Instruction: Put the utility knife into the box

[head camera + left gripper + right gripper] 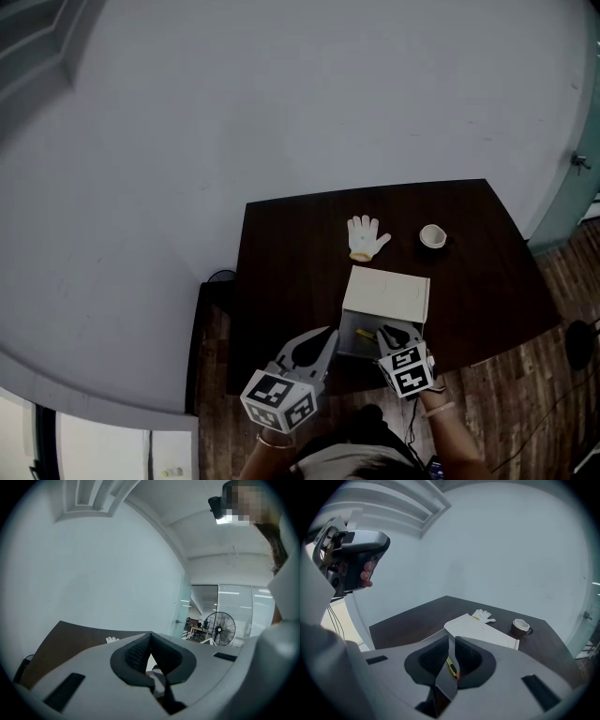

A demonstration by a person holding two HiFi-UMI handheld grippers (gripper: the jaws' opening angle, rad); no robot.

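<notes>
The box (349, 330) stands open near the front edge of the dark table (291, 272), its white lid (386, 292) tipped back. The yellow utility knife (364, 334) lies inside it. My right gripper (394, 335) hovers over the box's right side. In the right gripper view the jaws (451, 641) stand a narrow gap apart, and the knife (451, 666) shows through that gap, thinner than it, below the lid (480, 632). My left gripper (323, 340) is just left of the box. Its pads meet at the tips (150, 645) with nothing between them.
A white glove (366, 236) and a dark cup (432, 236) lie on the table behind the box. The table's front edge is right under both grippers, with wood floor and cables (562, 394) beyond. A standing fan (219, 627) shows far off.
</notes>
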